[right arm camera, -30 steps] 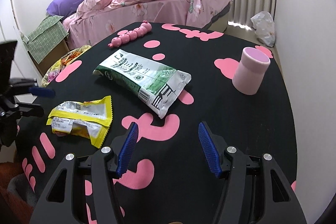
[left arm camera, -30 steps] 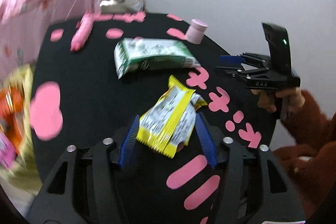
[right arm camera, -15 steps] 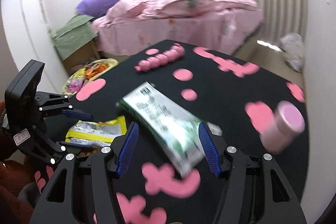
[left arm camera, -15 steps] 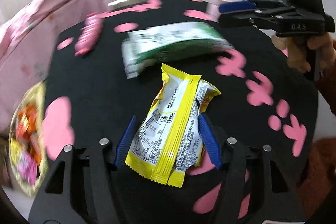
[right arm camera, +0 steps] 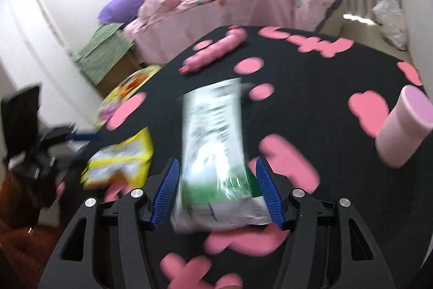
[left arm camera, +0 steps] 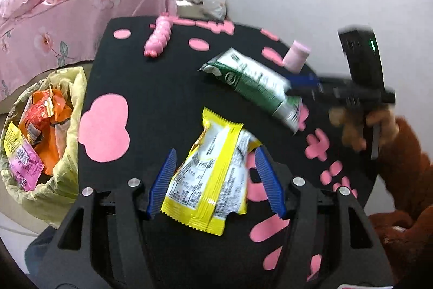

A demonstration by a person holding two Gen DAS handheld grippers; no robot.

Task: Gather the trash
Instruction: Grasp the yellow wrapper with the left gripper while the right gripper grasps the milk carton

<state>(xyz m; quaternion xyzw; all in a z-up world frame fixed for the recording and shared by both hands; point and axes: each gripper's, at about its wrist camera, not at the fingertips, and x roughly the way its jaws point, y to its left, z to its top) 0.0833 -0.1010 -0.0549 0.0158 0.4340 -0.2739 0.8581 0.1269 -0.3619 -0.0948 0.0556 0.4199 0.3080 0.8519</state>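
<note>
A yellow snack wrapper (left arm camera: 213,175) lies on the black table (left arm camera: 151,88) between the blue pads of my left gripper (left arm camera: 215,178). Those jaws stand wide, with a gap at the left pad. A green and white bag (right arm camera: 216,148), blurred, lies lengthwise between the pads of my right gripper (right arm camera: 216,188), which is also spread wide. In the left wrist view the right gripper (left arm camera: 295,84) reaches over the near end of the green bag (left arm camera: 257,83). A yellow-lined bin (left arm camera: 40,175) holding several wrappers stands beside the table's left edge.
A pink cup (right arm camera: 403,126) stands at the table's right side. A pink segmented toy (left arm camera: 159,37) lies at the far edge. A pink bed (left arm camera: 67,4) sits behind the table, with a white plastic bag (left arm camera: 211,0) on the floor by the wall.
My right gripper has swung left and come forward, so the green bag now sits between its pads. The left view has turned, bringing the bin into sight. The yellow wrapper stays between the left pads.
</note>
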